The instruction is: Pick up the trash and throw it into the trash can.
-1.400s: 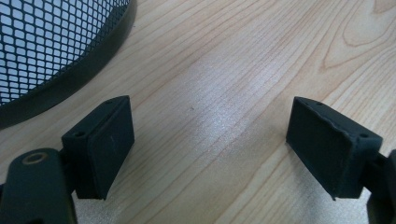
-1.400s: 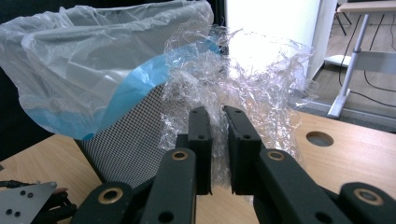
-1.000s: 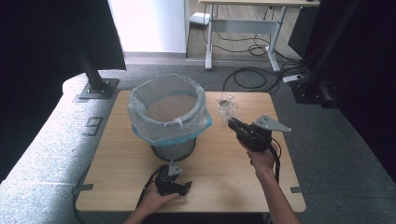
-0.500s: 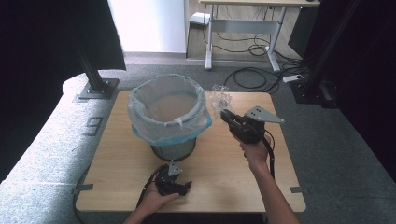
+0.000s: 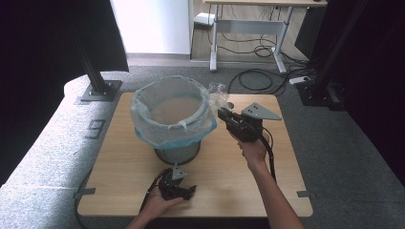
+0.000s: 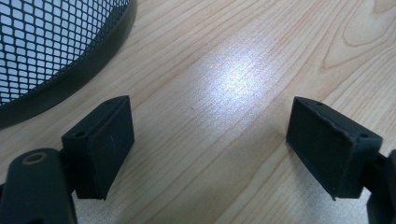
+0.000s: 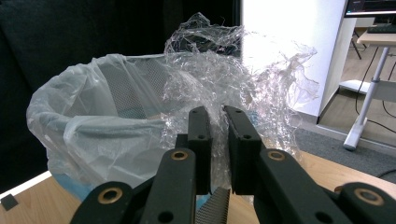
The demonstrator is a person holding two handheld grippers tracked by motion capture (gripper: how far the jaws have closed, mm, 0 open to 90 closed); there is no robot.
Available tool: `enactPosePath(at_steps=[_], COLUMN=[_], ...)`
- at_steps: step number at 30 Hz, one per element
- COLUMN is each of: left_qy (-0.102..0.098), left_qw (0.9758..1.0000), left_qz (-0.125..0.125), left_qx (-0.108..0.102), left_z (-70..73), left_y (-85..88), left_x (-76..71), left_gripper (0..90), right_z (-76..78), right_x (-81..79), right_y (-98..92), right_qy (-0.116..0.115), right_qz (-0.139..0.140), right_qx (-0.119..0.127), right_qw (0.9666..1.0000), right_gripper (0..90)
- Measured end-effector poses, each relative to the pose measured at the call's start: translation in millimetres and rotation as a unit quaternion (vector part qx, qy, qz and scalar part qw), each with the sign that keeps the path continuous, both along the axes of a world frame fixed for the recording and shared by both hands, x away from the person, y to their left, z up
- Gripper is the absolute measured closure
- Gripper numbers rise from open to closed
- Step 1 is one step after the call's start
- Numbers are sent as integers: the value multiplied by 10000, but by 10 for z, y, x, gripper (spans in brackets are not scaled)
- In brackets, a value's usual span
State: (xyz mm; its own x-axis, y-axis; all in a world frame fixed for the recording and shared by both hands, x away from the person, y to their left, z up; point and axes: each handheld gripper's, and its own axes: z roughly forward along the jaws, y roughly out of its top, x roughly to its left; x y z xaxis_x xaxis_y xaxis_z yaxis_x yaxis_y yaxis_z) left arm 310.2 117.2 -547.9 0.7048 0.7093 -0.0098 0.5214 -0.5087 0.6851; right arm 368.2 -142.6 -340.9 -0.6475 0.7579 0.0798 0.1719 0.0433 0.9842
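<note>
in the high view the right gripper (image 5: 223, 112) sits right of centre, its jaws clamped narrow on a crumpled piece of clear plastic wrap (image 5: 217, 93) held just beside the right rim of the mesh bin (image 5: 177, 153), which stands mid-frame on the wooden table (image 5: 124, 162) and is lined with a pale blue bag (image 5: 157, 131). in the right gripper view the wrap (image 7: 233, 79) billows up through the centre of the frame above the pinching jaws, with the bag's rim at the left. the left gripper (image 5: 179, 188) rests low in the high view, near the bottom centre, in front of the bin; in the left gripper view its jaws stand wide apart over bare wood, with the bin's mesh (image 6: 42, 42) at the upper left.
</note>
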Motion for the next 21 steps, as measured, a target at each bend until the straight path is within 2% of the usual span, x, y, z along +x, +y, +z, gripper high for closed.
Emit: enactPosePath(at_steps=[21], left_qy=[-5], left_qw=[10000], left_qz=[-1], left_qx=[6], left_z=[-1], left_y=[0], left_x=[1], left_gripper=[150], right_z=[146], right_x=[207], right_y=[363], right_qy=[25], right_qz=[169], right_qx=[2], right_qw=[9999], right_gripper=[808])
